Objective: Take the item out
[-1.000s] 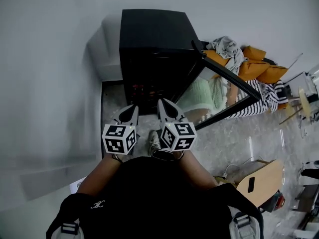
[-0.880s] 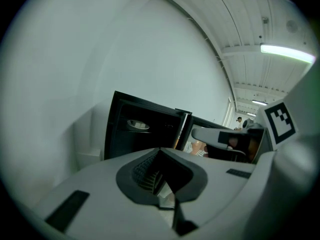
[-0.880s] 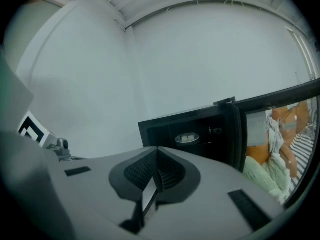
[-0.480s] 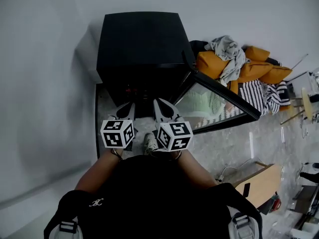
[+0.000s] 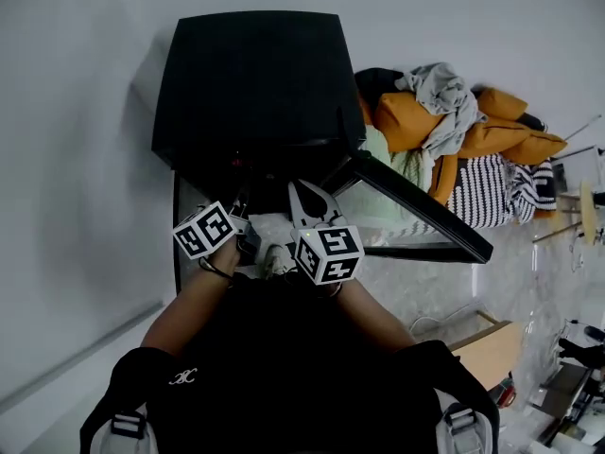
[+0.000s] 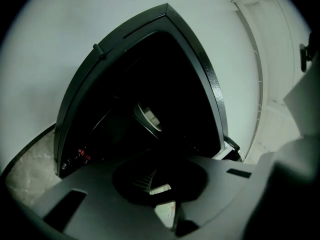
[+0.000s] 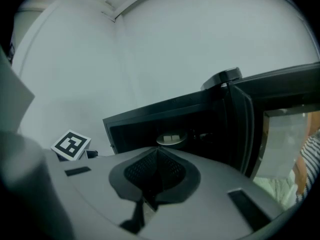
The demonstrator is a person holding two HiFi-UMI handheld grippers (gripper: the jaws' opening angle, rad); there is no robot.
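1. Nearest me, my left gripper (image 6: 161, 183) has its tongs pinched fully together with nothing between them. In the head view its marker cube (image 5: 203, 230) is tipped over to the left.
2. Just beside it, my right gripper (image 7: 157, 159) also has its tongs closed, pad against pad, and they are empty.
3. Both grippers point into the open front of a black box-shaped metal cabinet (image 5: 250, 74), which stands against a plain white wall (image 5: 76, 112).
4. Inside the dark interior, near the middle of the opening, sits a shallow round pale dish (image 7: 170, 138) carrying two small white blocks (image 7: 170, 137). It lies beyond both sets of tips and neither touches it.
5. A black-framed glass door (image 5: 406, 206) hangs open from the cabinet's right edge.
6. Farthest off, past the door and along the wall, I see a heap of orange cushions, grey cloth and striped fabric (image 5: 463, 126).
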